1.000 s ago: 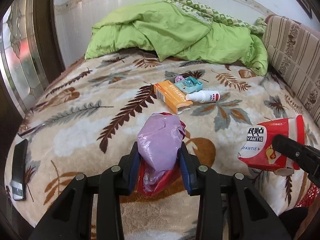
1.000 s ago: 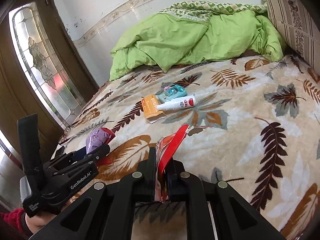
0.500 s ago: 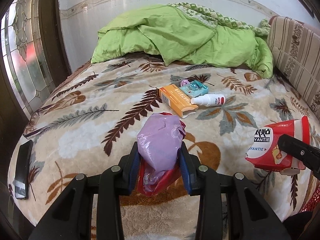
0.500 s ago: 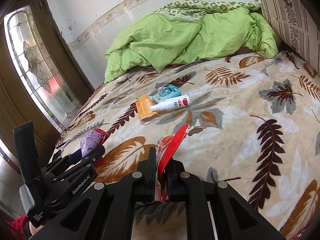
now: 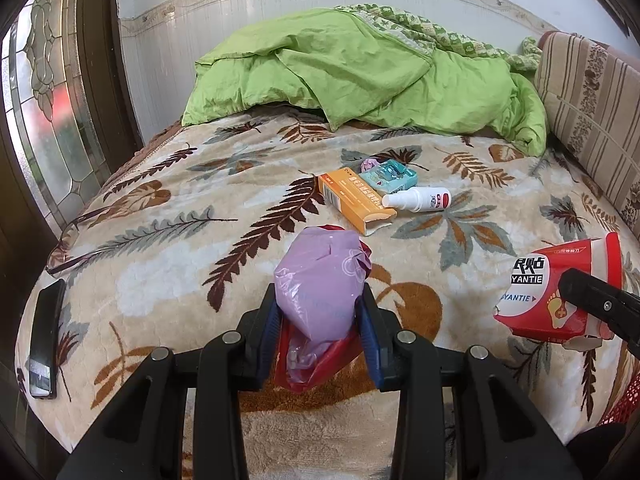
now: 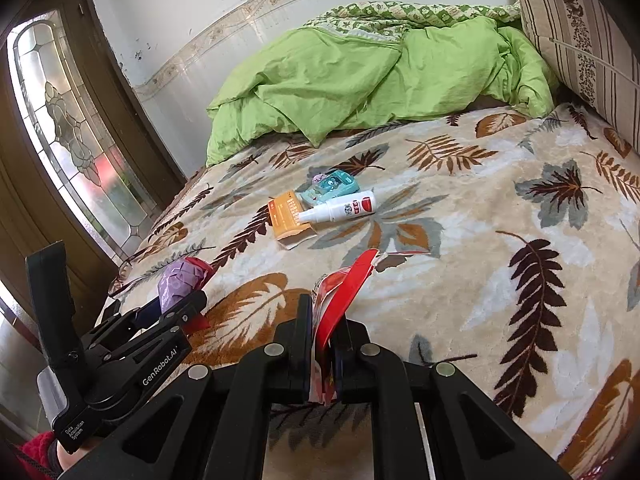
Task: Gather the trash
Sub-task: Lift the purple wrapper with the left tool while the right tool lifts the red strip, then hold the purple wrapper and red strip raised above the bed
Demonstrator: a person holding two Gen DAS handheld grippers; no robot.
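Beyond both tongs, toward the far middle of the bed (image 5: 168, 240), lies the trash not yet gathered: an orange carton (image 5: 354, 200), a teal packet (image 5: 394, 174) just behind it and a white spray bottle (image 5: 418, 200) touching the carton's right side. The carton's long axis runs from far left to near right, its open flap end pointing nearer; the bottle lies crosswise, nozzle toward the carton. This cluster sits almost straight ahead of the left tongs (image 5: 320, 312), and ahead and slightly left of the right tongs (image 6: 322, 344), so neither hand looks clearly nearer.

Both are occupied. The left tongs are clamped on a lilac plastic bag (image 5: 320, 280) bundled with something red underneath. The right tongs are clenched tight on a flattened red pouch (image 5: 556, 292), which reads "YANTIE" with a foot symbol. "GenRobot.AI" is printed on the left tool's body. The carton's and the bottle's lettering is too small to read.

A dark phone (image 5: 44, 336), probably, lies at the bed's near left edge.
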